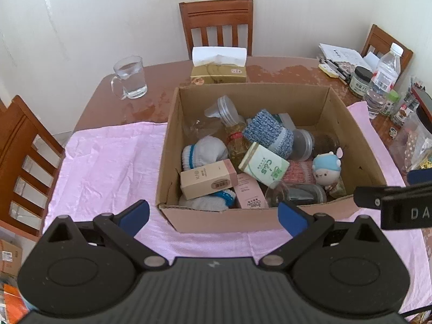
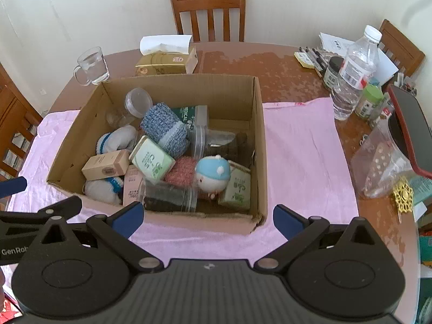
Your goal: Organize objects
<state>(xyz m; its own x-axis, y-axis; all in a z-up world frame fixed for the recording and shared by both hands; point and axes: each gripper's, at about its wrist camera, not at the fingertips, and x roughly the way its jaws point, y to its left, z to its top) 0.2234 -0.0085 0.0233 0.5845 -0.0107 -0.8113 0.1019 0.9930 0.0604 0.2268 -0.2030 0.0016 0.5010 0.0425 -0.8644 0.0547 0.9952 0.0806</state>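
Observation:
An open cardboard box [image 1: 297, 100] [image 2: 259, 124] stands on a pink cloth [image 1: 108, 162] [image 2: 302, 148]. It holds several jumbled items: a blue knitted roll [image 1: 270, 132] [image 2: 164, 128], white socks [image 1: 202, 151] [image 2: 116, 139], a beige carton [image 1: 208, 179] [image 2: 106, 164], a green-and-white carton [image 1: 263, 166] [image 2: 152, 160], a plush doll with a blue cap [image 1: 326, 166] [image 2: 213, 174] and clear plastic jars [image 1: 299, 193] [image 2: 170, 195]. My left gripper [image 1: 214, 216] is open and empty before the box's near wall. My right gripper [image 2: 208, 217] is open and empty, also before the near wall.
A glass mug [image 1: 129, 81] [image 2: 91, 66] and a tissue box [image 1: 218, 66] [image 2: 167, 56] stand behind the box. A water bottle [image 2: 351, 73], jars, papers and a clear bag [image 2: 383, 167] crowd the right side. Wooden chairs [image 1: 217, 24] surround the table.

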